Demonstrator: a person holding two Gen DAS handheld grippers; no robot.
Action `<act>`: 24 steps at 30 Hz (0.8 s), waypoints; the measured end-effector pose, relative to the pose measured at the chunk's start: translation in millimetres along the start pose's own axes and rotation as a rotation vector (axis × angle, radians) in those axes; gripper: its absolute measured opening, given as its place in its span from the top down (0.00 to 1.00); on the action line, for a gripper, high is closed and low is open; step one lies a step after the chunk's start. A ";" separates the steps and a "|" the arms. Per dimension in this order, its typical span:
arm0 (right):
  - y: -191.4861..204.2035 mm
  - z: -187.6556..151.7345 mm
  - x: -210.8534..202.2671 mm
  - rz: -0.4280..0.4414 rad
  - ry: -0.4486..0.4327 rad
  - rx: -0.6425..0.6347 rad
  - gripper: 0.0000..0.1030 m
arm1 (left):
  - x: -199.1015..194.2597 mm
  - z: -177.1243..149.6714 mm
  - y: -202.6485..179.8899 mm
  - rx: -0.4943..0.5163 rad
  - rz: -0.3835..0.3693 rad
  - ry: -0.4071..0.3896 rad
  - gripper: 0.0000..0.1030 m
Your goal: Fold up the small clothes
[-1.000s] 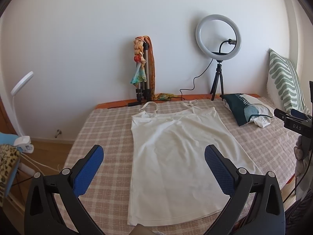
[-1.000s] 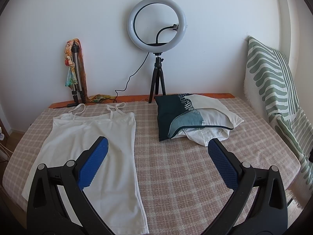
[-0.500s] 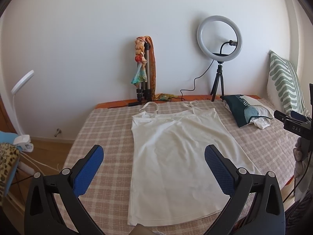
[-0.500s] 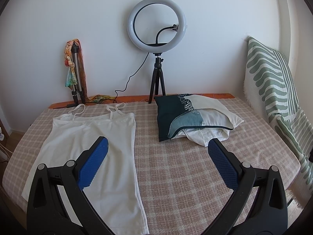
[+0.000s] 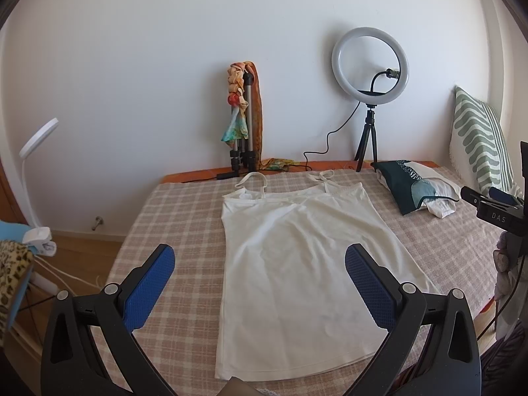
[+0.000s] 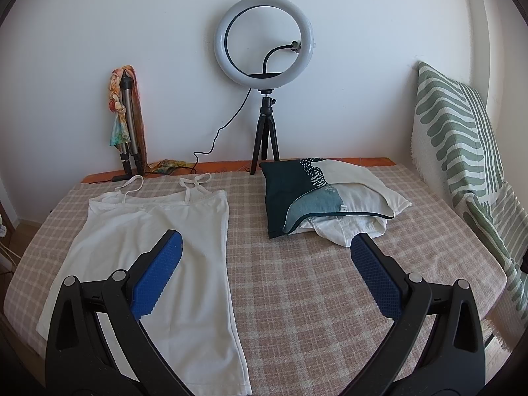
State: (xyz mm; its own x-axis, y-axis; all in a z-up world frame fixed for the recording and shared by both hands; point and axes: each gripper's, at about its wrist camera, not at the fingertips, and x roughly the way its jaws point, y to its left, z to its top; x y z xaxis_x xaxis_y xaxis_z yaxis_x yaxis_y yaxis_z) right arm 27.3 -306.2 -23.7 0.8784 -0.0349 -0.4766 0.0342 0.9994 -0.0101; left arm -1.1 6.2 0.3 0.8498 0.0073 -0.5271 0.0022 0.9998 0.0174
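While our two hand-held grippers [image 5: 259, 283] [image 6: 265, 272] hover wide open, the white cotton camisole [image 5: 297, 250] lies flat on the checked bed [image 6: 330, 280], ready for folding.

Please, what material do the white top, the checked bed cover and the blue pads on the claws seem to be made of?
White top: probably thin knit jersey, matte; it lies limp with soft creases. Checked bed cover: seemingly a woven cloth, matte, with a coarse visible weave. Blue pads: likely rubber or soft plastic, with a fine gridded texture, on black claws that look like hard plastic. Both claws are open.

Bright soft daylight, fisheye-warped edges
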 end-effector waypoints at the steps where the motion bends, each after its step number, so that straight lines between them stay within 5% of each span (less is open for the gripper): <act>1: 0.1 0.0 0.1 0.000 0.000 0.000 0.00 | 0.0 0.1 -0.1 -0.001 0.000 0.000 0.00; 24: 13.2 1.1 4.3 0.018 -0.003 -0.019 0.00 | -0.9 -2.3 2.6 -0.005 0.002 0.005 0.00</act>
State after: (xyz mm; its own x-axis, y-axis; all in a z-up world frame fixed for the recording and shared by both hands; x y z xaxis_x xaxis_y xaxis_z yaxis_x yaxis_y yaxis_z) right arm 32.1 -293.1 -25.0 0.8801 -0.0166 -0.4744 0.0093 0.9998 -0.0178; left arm -3.1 8.8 -1.1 0.8470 0.0096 -0.5315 -0.0025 0.9999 0.0140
